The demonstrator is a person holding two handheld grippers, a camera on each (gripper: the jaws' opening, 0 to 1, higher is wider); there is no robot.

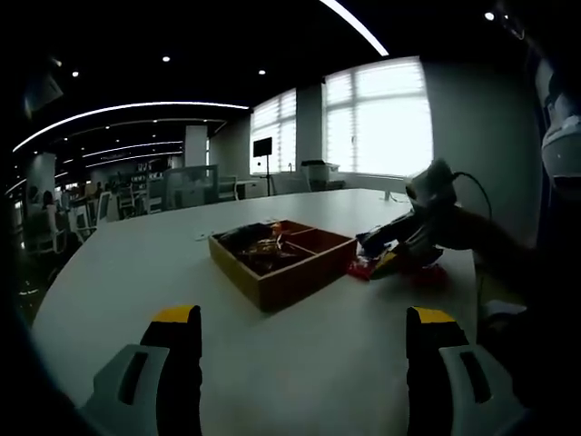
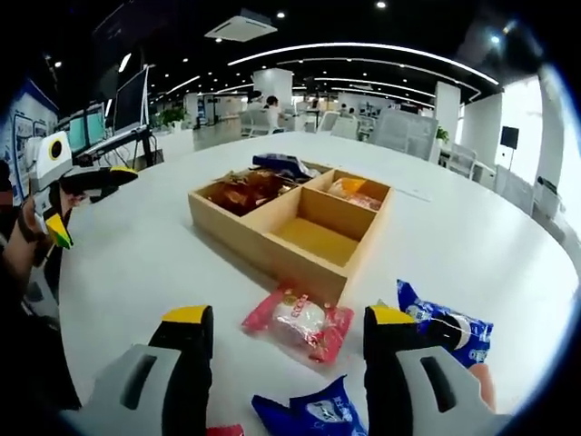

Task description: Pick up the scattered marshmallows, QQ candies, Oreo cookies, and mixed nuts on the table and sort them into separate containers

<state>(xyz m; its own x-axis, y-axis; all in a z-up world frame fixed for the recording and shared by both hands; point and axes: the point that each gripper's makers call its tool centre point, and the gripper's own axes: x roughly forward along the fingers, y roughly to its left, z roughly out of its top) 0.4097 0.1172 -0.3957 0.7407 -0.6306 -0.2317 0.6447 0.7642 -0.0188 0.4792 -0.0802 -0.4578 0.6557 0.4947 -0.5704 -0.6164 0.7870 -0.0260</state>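
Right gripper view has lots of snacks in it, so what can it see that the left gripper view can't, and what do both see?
Right gripper view alone: a pink packet between its open jaws, blue packets, and the tray's bare front compartment.

Left gripper view alone: bright windows, and the right gripper low over red packets.

Both: the wooden tray on the white table.

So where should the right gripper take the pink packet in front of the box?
Probably across the puffy middle of the pink packet, coming straight down from above. It lies flat on the table, already between the open right gripper jaws; its crimped ends look thin and floppy.
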